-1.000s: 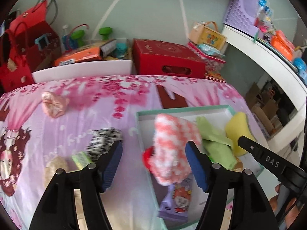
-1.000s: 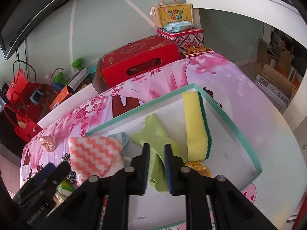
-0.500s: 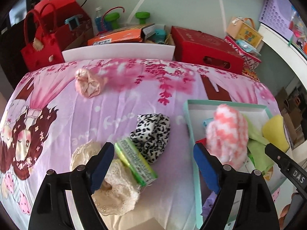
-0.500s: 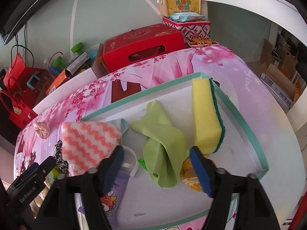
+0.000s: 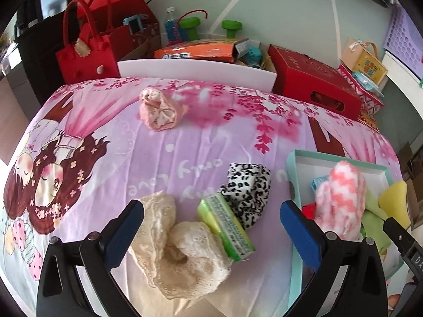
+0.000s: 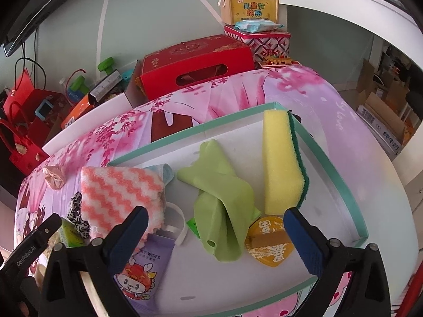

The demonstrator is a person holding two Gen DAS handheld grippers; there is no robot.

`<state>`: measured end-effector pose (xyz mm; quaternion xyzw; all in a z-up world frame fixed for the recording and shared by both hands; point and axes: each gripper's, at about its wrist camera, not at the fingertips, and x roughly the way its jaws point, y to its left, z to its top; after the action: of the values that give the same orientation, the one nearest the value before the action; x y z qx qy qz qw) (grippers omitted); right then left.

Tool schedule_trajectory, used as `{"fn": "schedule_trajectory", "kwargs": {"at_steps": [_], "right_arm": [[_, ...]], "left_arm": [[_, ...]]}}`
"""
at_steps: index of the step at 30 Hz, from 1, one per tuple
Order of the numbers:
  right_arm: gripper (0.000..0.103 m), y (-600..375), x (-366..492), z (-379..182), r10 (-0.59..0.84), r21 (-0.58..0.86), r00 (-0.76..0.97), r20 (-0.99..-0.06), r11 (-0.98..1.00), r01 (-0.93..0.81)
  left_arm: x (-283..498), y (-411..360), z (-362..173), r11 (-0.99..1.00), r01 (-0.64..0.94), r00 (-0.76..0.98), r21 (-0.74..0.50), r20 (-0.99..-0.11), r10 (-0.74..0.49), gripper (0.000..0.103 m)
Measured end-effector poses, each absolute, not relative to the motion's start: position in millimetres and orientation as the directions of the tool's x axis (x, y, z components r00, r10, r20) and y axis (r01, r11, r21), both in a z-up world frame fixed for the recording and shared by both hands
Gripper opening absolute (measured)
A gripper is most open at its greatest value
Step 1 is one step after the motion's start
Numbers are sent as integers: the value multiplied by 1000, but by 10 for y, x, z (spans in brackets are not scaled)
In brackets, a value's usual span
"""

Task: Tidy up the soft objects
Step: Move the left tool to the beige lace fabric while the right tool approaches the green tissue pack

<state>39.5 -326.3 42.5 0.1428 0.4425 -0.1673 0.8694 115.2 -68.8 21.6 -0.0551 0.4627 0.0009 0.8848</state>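
The bedsheet [image 5: 185,142] is smooth printed cloth, the cream scrunchie [image 5: 179,248] rough lace, and the pink-and-white towel [image 6: 119,192] fluffy. In the matt cardboard tray [image 6: 330,163], the sponge [image 6: 280,163] is porous yellow foam with a coarse green back, beside a thin soft green cloth [image 6: 222,206]. The wipes pack [image 6: 142,266] is glossy plastic.

Looks like someone's home: cartoon bedsheet [image 5: 111,142] as a table cover, red gift bags [image 5: 87,55], dumbbells [image 5: 231,26] (cluttered corner).

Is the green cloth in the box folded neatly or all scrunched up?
Scrunched up. The green cloth lies twisted and rumpled on the white floor of the box, beside the yellow sponge.
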Motion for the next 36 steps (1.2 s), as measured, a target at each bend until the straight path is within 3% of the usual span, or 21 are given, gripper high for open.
{"fn": "schedule_trajectory", "kwargs": {"at_steps": [25,36], "right_arm": [[103,-2728,504,605,-112,93,591,-799,948,305],[103,-2065,620,686,15,137,633,-774,980,144]], "left_arm": [[977,137,390,969,-240,574,-61,-814,91,103],[904,491,278,943,-317,558,-96,-823,104,103]]}}
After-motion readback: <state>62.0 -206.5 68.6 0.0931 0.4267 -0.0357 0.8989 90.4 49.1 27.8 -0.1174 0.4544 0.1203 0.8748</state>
